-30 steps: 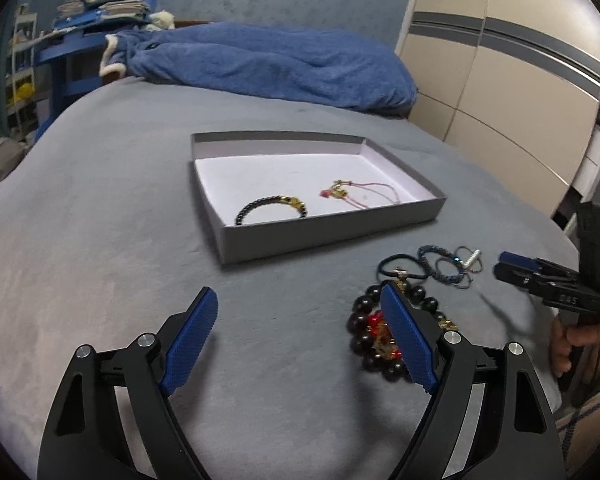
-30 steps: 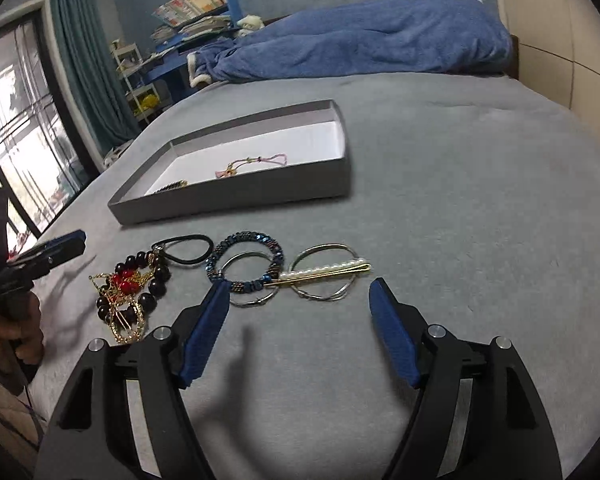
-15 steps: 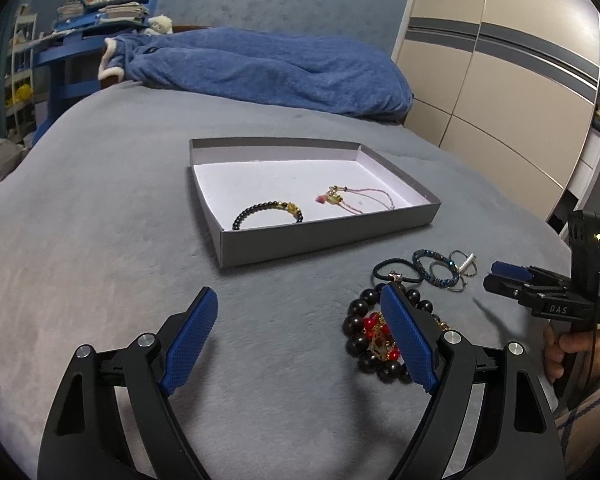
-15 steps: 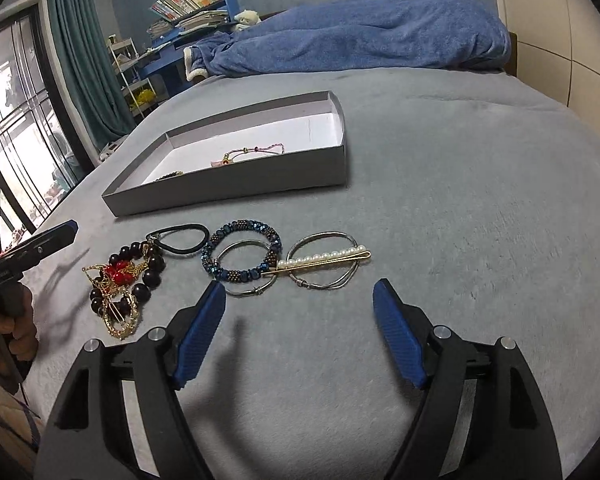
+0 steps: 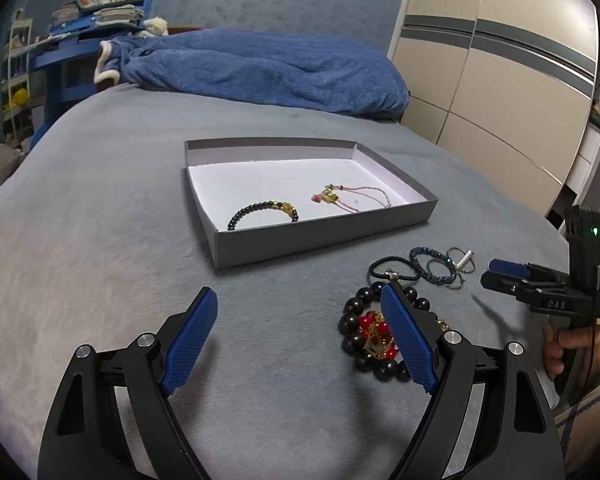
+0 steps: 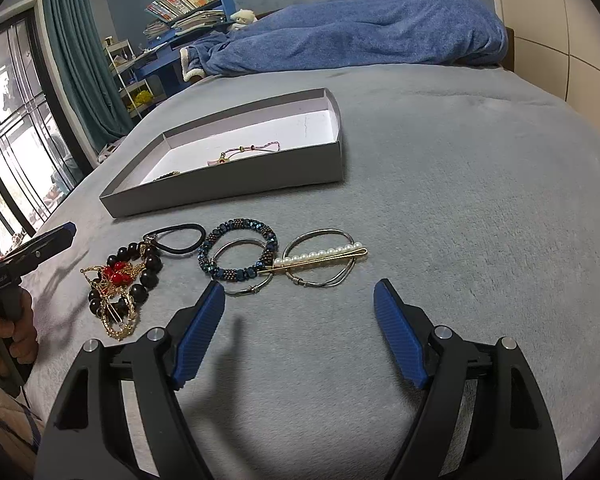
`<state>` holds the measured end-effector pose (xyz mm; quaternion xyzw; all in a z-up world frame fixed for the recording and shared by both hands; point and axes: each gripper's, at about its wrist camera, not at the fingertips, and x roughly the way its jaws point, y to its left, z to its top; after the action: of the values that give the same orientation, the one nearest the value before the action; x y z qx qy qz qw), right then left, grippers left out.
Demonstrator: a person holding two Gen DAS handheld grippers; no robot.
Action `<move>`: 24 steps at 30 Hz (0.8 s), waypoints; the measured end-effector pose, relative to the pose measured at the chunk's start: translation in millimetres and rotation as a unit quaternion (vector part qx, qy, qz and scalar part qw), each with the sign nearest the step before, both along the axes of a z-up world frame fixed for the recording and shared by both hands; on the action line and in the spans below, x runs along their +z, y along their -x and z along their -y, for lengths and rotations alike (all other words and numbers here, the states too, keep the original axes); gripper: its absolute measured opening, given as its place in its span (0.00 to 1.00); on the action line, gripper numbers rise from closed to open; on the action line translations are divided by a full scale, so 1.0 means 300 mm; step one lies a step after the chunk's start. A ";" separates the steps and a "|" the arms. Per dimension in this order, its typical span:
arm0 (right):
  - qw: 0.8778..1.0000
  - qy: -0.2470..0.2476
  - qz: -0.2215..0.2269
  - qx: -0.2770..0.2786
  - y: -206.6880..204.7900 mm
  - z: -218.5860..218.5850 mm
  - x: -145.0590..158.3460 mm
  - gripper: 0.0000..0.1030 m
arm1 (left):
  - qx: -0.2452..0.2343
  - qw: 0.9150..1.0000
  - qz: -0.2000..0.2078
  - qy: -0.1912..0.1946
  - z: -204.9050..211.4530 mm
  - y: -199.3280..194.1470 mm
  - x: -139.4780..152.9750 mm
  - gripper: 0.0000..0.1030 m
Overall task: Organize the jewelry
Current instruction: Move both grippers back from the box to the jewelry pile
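1. Left gripper hangs low over the grey plush bedspread with its blue textured fingers spread wide, nothing between them. Its right-hand pad sits in front of the big dark-bead bracelet with the red beads and gold chain (only overlapping in the view, can't tell if it's touching).
2. Right gripper is just as released, jaws wide, pointing at the loose pile from the near side and holding nothing.
3. The shallow grey cardboard tray with the white floor sits flat on the bedspread beyond the pile. Inside: a small black-bead bracelet with gold beads and, beside it but apart, a thin pink cord bracelet with a gold charm.
4. Still outside the tray, just in front of its near wall: a black elastic hair tie touching the big dark-bead bracelet, then a blue-and-bronze beaded bracelet overlapping a thin silver bangle.
5. Next to those, a second silver wire bangle with a gold hair clip lined with pearls lying across it, its tip reaching the blue bracelet.
6. Background: a rumpled blue fleece blanket at the far end of the bed.
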<state>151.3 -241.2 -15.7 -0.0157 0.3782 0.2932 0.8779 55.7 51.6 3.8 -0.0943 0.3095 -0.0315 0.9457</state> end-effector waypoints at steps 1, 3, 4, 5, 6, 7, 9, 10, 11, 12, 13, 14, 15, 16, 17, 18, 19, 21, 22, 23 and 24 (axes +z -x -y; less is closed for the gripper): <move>1.000 0.000 0.000 0.000 -0.001 0.001 0.000 0.74 | -0.006 1.000 -0.001 -0.004 0.010 -0.001 0.001 0.82; 1.000 -0.001 -0.001 0.000 -0.002 0.001 -0.002 0.74 | -0.023 1.000 -0.004 -0.012 0.032 -0.006 0.000 0.82; 1.000 0.000 -0.002 0.001 -0.002 0.000 -0.002 0.74 | -0.030 0.999 -0.006 -0.014 0.040 -0.007 0.001 0.82; 1.000 0.001 -0.002 0.001 -0.002 -0.001 -0.003 0.74 | -0.039 0.999 -0.009 -0.018 0.051 -0.010 0.001 0.82; 1.000 0.001 -0.003 0.001 -0.002 -0.001 -0.004 0.74 | -0.048 0.999 -0.011 -0.022 0.065 -0.012 -0.001 0.82; 1.000 0.001 -0.004 0.002 -0.002 -0.002 -0.006 0.74 | -0.056 0.998 -0.013 -0.024 0.076 -0.014 -0.002 0.82; 1.000 0.000 -0.005 0.001 -0.001 -0.002 -0.007 0.74 | -0.063 0.998 -0.015 -0.026 0.085 -0.015 -0.004 0.82; 1.000 -0.001 -0.006 0.001 -0.001 -0.001 -0.008 0.74 | -0.064 0.997 -0.017 -0.025 0.085 -0.015 -0.006 0.82; 1.000 -0.001 -0.006 0.001 -0.001 -0.001 -0.009 0.74 | -0.065 0.997 -0.019 -0.022 0.084 -0.017 -0.008 0.82; 1.000 -0.001 -0.006 0.001 -0.001 -0.001 -0.009 0.74 | -0.066 0.997 -0.020 -0.020 0.084 -0.018 -0.009 0.82; 1.000 -0.001 -0.006 0.001 0.000 -0.001 -0.009 0.74 | -0.066 0.997 -0.021 -0.018 0.083 -0.018 -0.009 0.82; 1.000 -0.001 -0.006 0.001 -0.001 -0.001 -0.009 0.74 | -0.068 0.997 -0.022 -0.017 0.084 -0.018 -0.010 0.82; 1.000 -0.001 -0.007 0.002 -0.001 -0.002 -0.010 0.74 | -0.070 0.997 -0.023 -0.017 0.087 -0.019 -0.011 0.82; 1.000 0.000 -0.008 0.002 0.001 -0.002 -0.012 0.74 | -0.073 0.997 -0.025 -0.017 0.090 -0.020 -0.012 0.82; 1.000 0.000 -0.008 0.002 0.002 -0.002 -0.013 0.74 | -0.077 0.996 -0.028 -0.019 0.096 -0.024 -0.013 0.81; 1.000 0.000 -0.008 0.002 0.002 -0.002 -0.013 0.74 | -0.082 0.996 -0.031 -0.021 0.102 -0.030 -0.014 0.80; 1.000 0.000 -0.008 0.002 0.002 -0.003 -0.014 0.74 | -0.087 0.995 -0.035 -0.022 0.110 -0.036 -0.017 0.79; 1.000 0.000 -0.008 0.001 0.004 -0.002 -0.014 0.74 | -0.097 0.994 -0.048 -0.026 0.125 -0.055 -0.025 0.69; 1.000 0.000 -0.008 0.001 0.002 -0.001 -0.013 0.74 | -0.100 0.993 -0.054 -0.024 0.130 -0.064 -0.031 0.66; 1.000 0.000 -0.007 0.001 0.003 -0.001 -0.013 0.74 | -0.103 0.993 -0.058 -0.022 0.132 -0.068 -0.035 0.59; 1.000 -0.001 -0.008 0.001 0.004 -0.001 -0.014 0.74 | -0.109 0.992 -0.060 -0.017 0.135 -0.069 -0.037 0.54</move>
<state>150.0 -240.9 -19.9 -0.0132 0.3848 0.2948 0.8746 76.5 11.1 -7.2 -0.0458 0.3748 -0.1236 0.9177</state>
